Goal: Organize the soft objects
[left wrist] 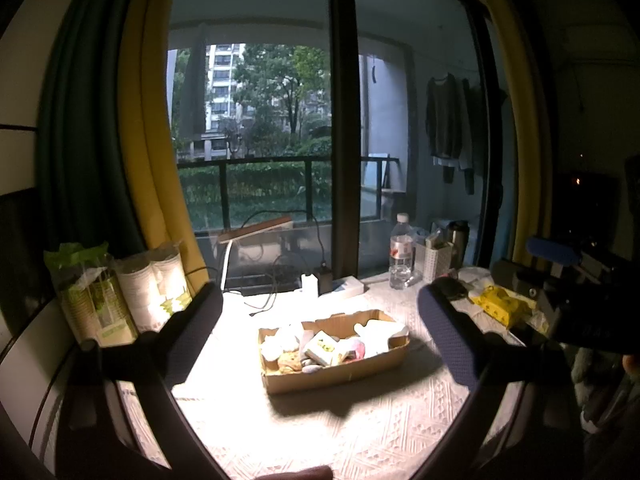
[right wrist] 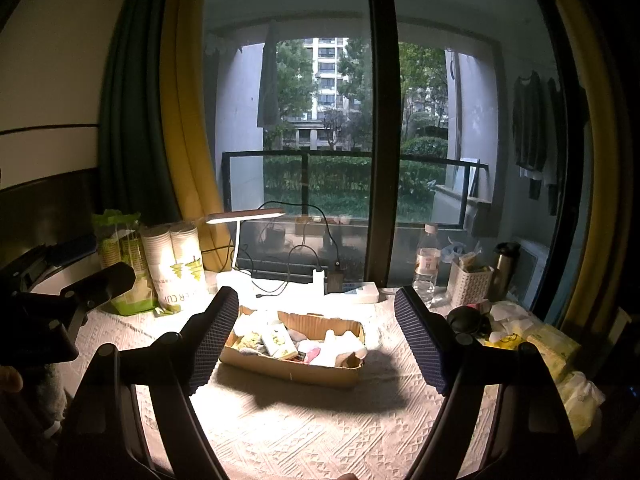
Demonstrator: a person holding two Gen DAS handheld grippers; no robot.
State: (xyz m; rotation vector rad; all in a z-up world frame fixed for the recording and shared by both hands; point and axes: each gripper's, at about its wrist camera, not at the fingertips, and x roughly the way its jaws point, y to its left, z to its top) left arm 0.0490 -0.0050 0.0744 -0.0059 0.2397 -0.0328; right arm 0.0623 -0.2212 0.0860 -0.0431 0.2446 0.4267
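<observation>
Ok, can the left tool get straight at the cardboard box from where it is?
Probably yes: the left tool is open, nothing between its fingers, and the cardboard box sits straight ahead on the tablecloth with nothing between.

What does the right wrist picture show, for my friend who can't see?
A cardboard box of soft things sits on a table under a lamp, between the fingers of the open right tool. Behind is a big window.

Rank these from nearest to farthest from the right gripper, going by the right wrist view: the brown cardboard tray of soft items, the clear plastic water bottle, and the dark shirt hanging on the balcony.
1. Brown cardboard tray, just ahead of the open right gripper, centre of the table.
2. Clear plastic water bottle, at the table's far edge, right of centre.
3. Dark hanging shirt, outside the glass, far right.
</observation>
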